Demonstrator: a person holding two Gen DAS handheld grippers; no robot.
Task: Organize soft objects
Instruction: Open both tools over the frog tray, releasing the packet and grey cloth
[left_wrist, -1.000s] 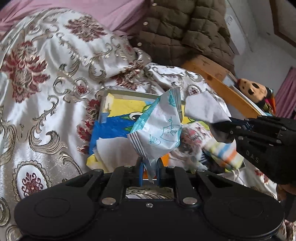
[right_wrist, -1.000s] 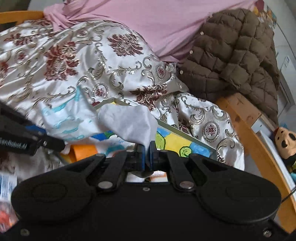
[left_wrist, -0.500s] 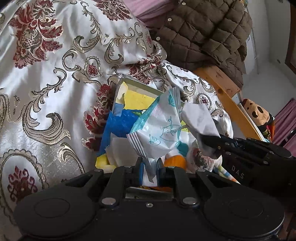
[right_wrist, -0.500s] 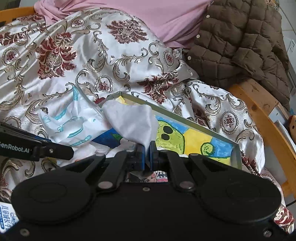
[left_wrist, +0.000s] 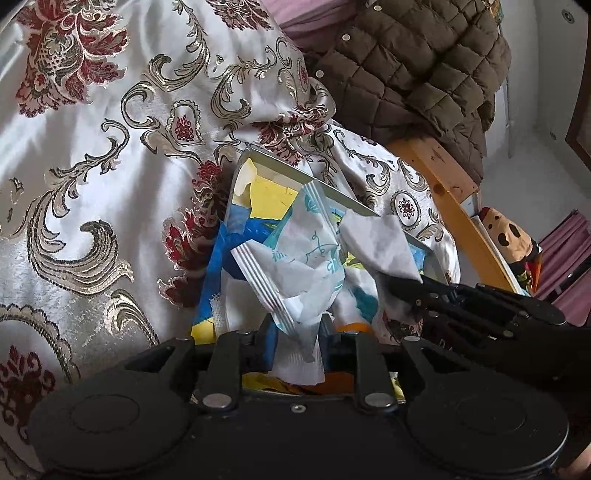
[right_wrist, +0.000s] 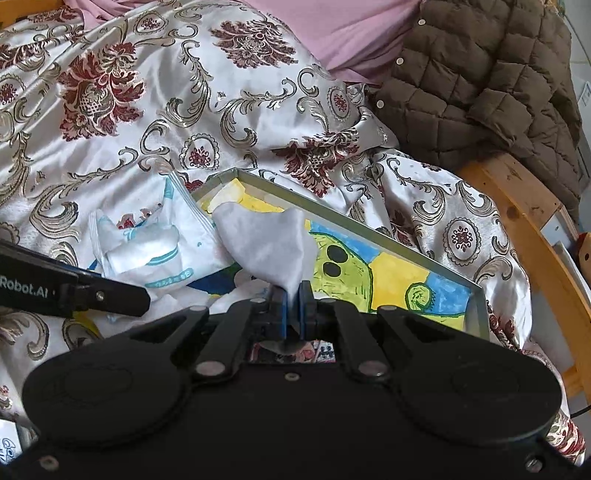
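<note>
While the left gripper hangs over the painted tray, the crinkly white-and-teal packet sits right between its blue pads, rising up and away from them over the tray's blue and yellow floor. Those jaws have just been opening, and daylight shows on both sides of the packet's lower end, so the squeeze looks released, though the wrapper stays lodged in the gap. Over on the right gripper, different story: the pads are clenched tight on the pinched tail of a pale grey cloth, which fans upward above the tray's near side, just beside the packet. In the left wrist view that cloth hangs off the other tool's dark tip. The tray rests on a silvery floral bedspread, with a brown quilted jacket heaped by the wooden bed rail. Much of the tray floor is covered by packet, cloth and both black tool bodies; what lies under the packet is a jumble I can't sort out. A plush toy peeks past the rail, partly cut off.
</note>
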